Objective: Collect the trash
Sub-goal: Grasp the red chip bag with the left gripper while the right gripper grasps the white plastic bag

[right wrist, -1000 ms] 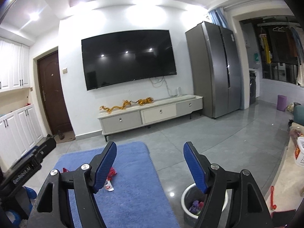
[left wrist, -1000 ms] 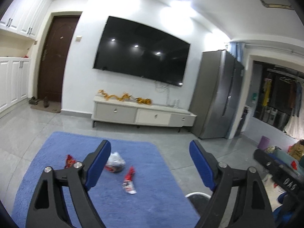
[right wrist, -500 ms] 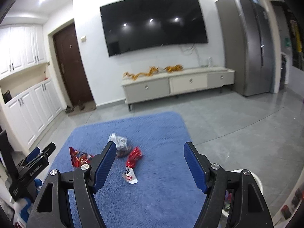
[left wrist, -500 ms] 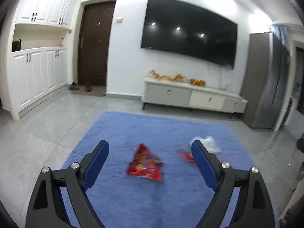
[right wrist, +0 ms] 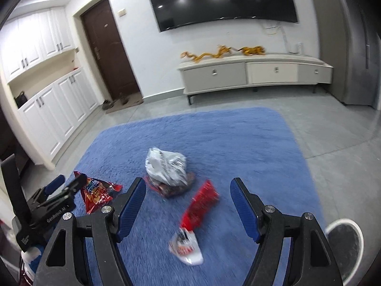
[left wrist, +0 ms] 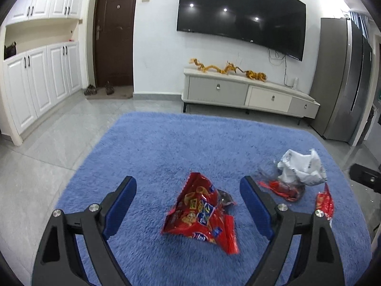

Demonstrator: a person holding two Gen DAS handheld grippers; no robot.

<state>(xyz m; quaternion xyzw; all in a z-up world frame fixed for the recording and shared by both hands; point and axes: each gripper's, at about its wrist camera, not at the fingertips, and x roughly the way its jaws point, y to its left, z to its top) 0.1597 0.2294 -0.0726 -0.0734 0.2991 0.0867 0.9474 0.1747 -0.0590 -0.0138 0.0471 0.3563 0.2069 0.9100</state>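
Even indoor light from ceiling spots, mirrored as white dots on the dark television (left wrist: 240, 12). Fisheye bending and black corners. Motion blur smears the red wrapper (right wrist: 202, 202) nearby.

Left black gripper with blue pads (left wrist: 188, 199) angled down, jaws wide, empty; right black blue-padded gripper (right wrist: 188, 196) likewise.

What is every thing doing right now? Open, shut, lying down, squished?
Left gripper: open, empty.
Right gripper: open, empty.
Red snack bag: crumpled, lying on the rug.
White plastic bag: scrunched up.
Red-and-white wrapper: lying flat.
Door: shut.
TV: off.
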